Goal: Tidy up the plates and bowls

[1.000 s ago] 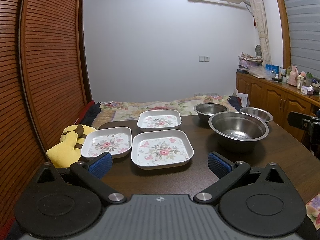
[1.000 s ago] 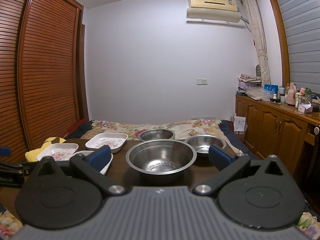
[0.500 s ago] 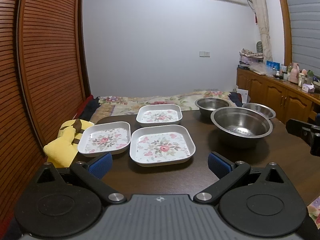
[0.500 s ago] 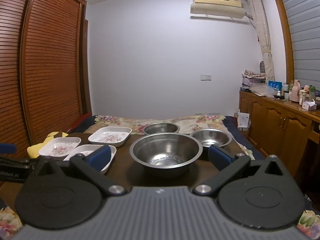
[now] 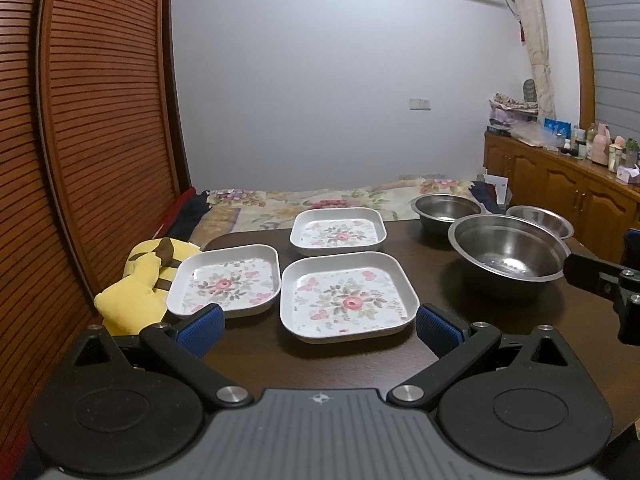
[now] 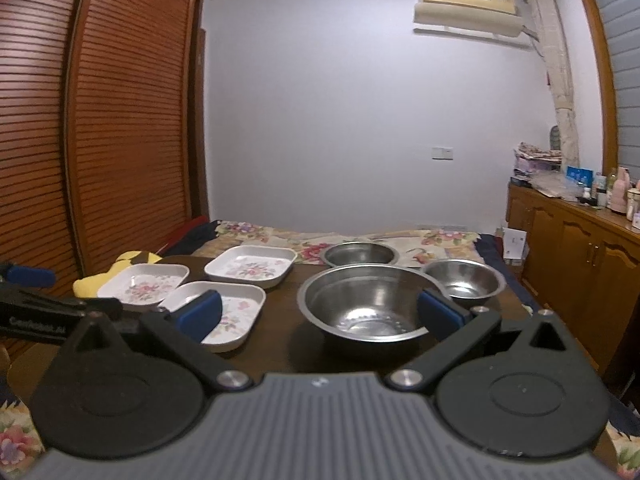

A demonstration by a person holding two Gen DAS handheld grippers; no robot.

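The surface [image 5: 460,292] carried everything unstacked. The large steel bowl [image 6: 370,306] was the landmark; over the last second both claws had closed in. Right claw [image 6: 320,314] spread apart before it; left claw [image 5: 316,330] spread apart before the nearest floral plate [image 5: 346,296], left of that bowl.

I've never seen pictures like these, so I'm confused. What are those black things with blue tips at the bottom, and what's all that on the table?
Those are tongs that a person holds, one in each hand. A small camera sits on each and looks forward along its two blue-tipped fingers. One picture comes from the left tongs, the other from the right tongs. Both are open and hold nothing.

On the brown table lie three white plates with flowers: the nearest plate, the left plate and the far plate. Beside them stand three shiny metal bowls: the big bowl, the far bowl and the small bowl. A yellow soft toy sits by the table's left edge.
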